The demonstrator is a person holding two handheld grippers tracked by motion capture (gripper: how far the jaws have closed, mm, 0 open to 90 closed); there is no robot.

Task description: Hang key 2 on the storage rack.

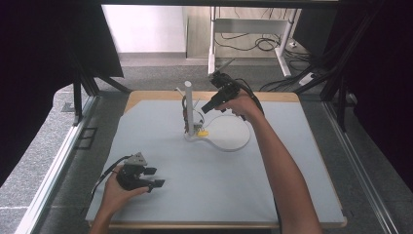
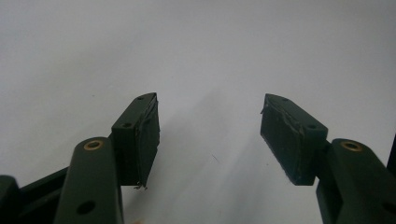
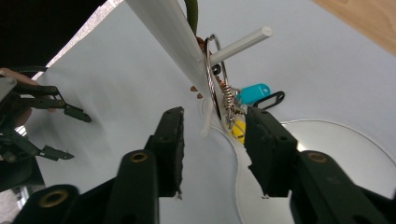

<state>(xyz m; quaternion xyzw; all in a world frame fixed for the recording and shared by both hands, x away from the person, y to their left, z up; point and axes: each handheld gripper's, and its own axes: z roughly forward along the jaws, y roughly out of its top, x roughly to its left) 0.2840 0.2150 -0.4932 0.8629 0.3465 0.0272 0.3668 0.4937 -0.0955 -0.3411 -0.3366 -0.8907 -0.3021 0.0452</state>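
A white stand with an upright post [image 1: 188, 102] rises from a round white base [image 1: 231, 134] at the middle of the table. In the right gripper view the post [image 3: 173, 42] carries a side peg [image 3: 240, 44]. From the peg hangs a metal key ring [image 3: 215, 79] with a blue tag [image 3: 253, 92], a black tag [image 3: 271, 99] and a yellow tag [image 3: 237, 128]. My right gripper [image 3: 212, 144] is open just short of the ring, with nothing between its pads. In the high view the right gripper [image 1: 204, 109] sits right of the post. My left gripper [image 1: 155, 177] rests open at the front left, empty [image 2: 210, 140].
A grey-blue mat [image 1: 209, 195] covers the wooden table. A yellow tag [image 1: 203, 132] lies at the stand's foot. Black curtains flank both sides. A desk frame and cables [image 1: 253, 44] stand on the floor beyond the table's far edge.
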